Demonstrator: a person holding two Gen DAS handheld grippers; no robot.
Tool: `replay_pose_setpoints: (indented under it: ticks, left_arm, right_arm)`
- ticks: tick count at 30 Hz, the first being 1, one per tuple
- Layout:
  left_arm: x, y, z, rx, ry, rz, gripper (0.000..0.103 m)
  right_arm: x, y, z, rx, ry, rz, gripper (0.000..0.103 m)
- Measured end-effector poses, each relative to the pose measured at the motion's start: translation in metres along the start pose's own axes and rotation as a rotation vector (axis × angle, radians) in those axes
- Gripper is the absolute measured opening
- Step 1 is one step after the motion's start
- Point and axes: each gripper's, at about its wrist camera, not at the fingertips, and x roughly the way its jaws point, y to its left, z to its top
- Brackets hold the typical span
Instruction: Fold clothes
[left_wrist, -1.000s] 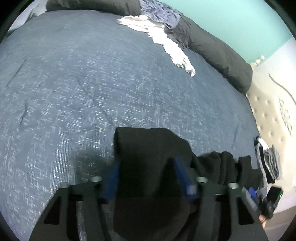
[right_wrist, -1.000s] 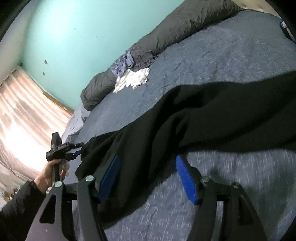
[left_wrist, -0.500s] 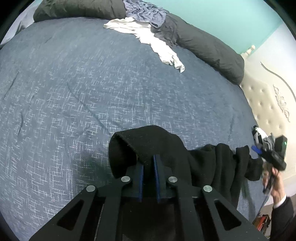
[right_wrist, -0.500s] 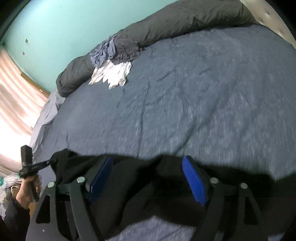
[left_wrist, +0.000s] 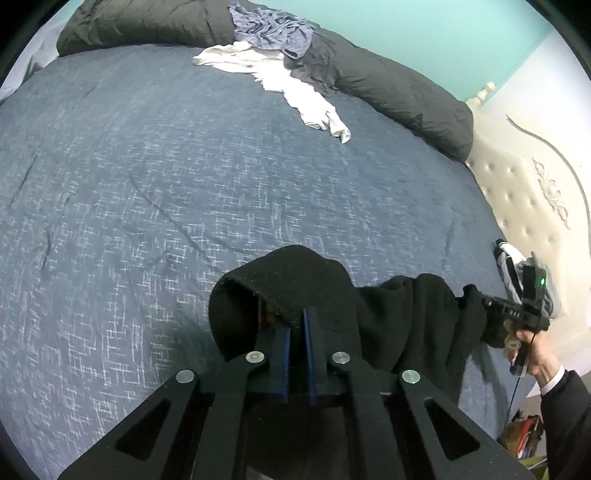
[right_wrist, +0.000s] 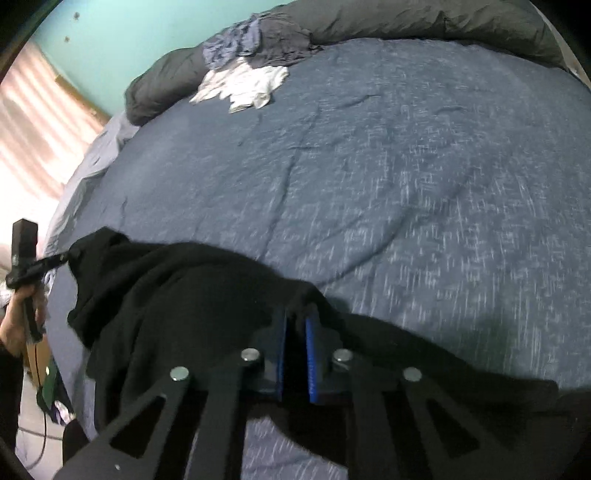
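A black garment (left_wrist: 399, 314) is stretching bunched across the blue bedspread (left_wrist: 184, 184), while white (left_wrist: 295, 88) and blue-grey clothes (left_wrist: 269, 29) (both crumpled) are lying unfolded beyond.

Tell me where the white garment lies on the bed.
In the left wrist view the white garment lies at the far edge of the blue bedspread, trailing from under the crumpled blue cloth against the dark grey duvet roll.

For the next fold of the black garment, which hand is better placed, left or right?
Likely neither alone: the left gripper and the right gripper are each shut on the black garment, stretched between them over the bed.
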Motion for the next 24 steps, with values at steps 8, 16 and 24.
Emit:
replay_pose_setpoints:
  ticks: [8,16,24]
  left_arm:
    - [-0.025,-0.01,-0.016,0.01,-0.014,-0.01,0.005]
    - [-0.047,-0.016,-0.033,0.02,-0.017,-0.017,0.005]
    - [-0.051,-0.008,-0.037,0.004,-0.024,-0.024,0.005]
  right_arm:
    - [-0.009,0.045,-0.075,-0.161,0.128,0.042,0.006]
    - [-0.019,0.049,-0.128,-0.127,0.214,0.09,0.007]
    - [-0.077,0.027,-0.085,-0.057,0.008,0.086,0.041]
